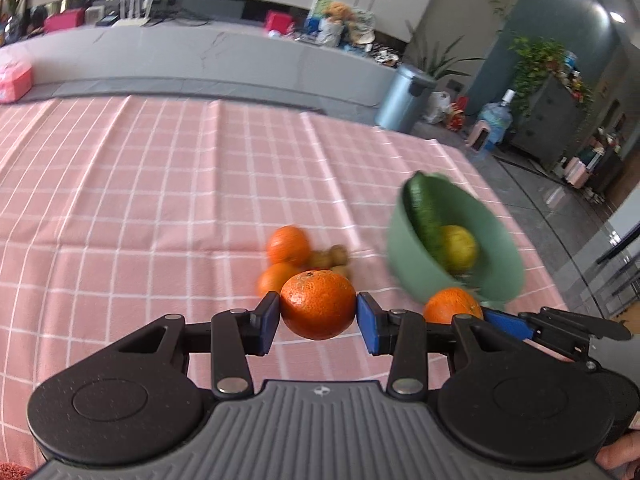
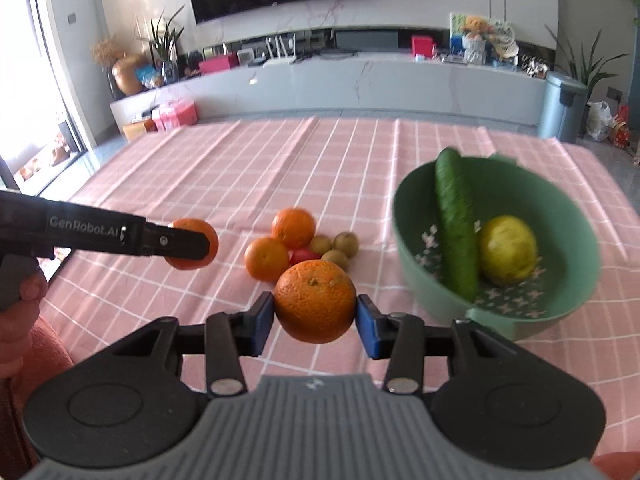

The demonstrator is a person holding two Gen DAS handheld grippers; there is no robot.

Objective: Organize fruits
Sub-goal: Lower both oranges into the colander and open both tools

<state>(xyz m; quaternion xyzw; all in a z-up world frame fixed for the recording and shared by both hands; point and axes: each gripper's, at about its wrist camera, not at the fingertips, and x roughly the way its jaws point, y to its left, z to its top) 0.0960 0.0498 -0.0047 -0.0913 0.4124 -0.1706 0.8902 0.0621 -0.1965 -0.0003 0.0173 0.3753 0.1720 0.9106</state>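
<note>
Gripping a round orange mandarin (image 1: 318, 305) between its blue pads, the left gripper (image 1: 318, 312) holds the fruit clear above the pink checked tablecloth (image 1: 140, 184); the jaws stand partly apart, closed only as far as the fruit allows. From the right wrist view the same gripper (image 2: 192, 245) comes in from the left edge with a hand (image 2: 18, 308) on its black handle, and its mandarin (image 2: 194, 236) shows past the black finger.

On the cloth near the middle lies a small heap of loose fruit: two more orange mandarins (image 2: 294, 227), three little brown-green round fruits (image 2: 346, 243) whose kind I cannot tell, and a small red fruit (image 2: 301, 257) half hidden among them, all touching or just beside one another.

Nearer the camera, the right gripper (image 2: 315, 314) clamps a second round orange mandarin (image 2: 315, 301) between its blue pads, jaws likewise partly apart around it, lifted off the cloth.

To the right stands a pale green bowl (image 2: 576, 280) with a flower pattern inside, holding a long dark green cucumber (image 2: 456, 224) leaning against the rim and a yellow-green round citrus fruit (image 2: 507, 249) beside it.
</note>
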